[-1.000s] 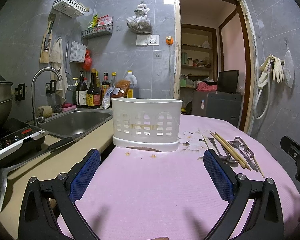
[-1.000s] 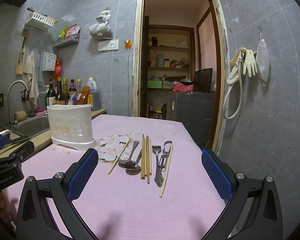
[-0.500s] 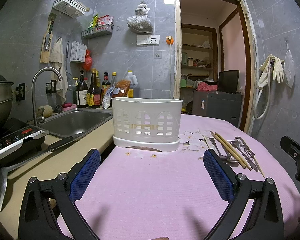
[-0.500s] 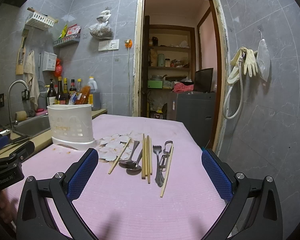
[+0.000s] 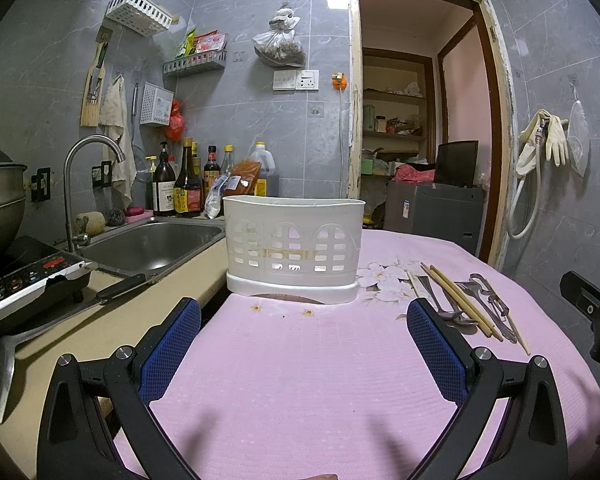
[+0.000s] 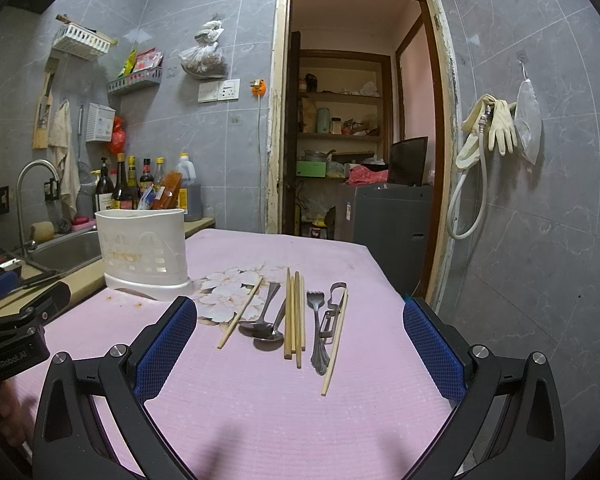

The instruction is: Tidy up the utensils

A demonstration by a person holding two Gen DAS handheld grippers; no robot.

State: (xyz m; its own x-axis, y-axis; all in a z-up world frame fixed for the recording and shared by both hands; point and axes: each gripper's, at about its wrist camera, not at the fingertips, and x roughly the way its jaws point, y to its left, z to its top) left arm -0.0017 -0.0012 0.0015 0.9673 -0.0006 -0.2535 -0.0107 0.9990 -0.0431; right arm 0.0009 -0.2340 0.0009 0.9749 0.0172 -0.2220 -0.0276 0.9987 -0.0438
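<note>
A white slotted utensil holder (image 5: 293, 249) (image 6: 142, 254) stands upright on the pink table mat (image 5: 300, 380), straight ahead of my left gripper (image 5: 304, 344), which is open and holds nothing. Several wooden chopsticks (image 6: 294, 312) (image 5: 460, 298), two spoons (image 6: 266, 320), a fork (image 6: 317, 328) and a peeler (image 6: 334, 308) lie side by side on the mat (image 6: 260, 408). They rest just ahead of my right gripper (image 6: 300, 340), which is open and empty. Each gripper shows at the edge of the other's view.
A steel sink (image 5: 152, 240) with a tap (image 5: 84, 184) lies left of the table. Bottles (image 5: 184, 188) line the wall behind it. An induction cooker (image 5: 20, 280) and a ladle (image 5: 4, 356) occupy the left counter. A doorway (image 6: 360, 140) opens behind the table.
</note>
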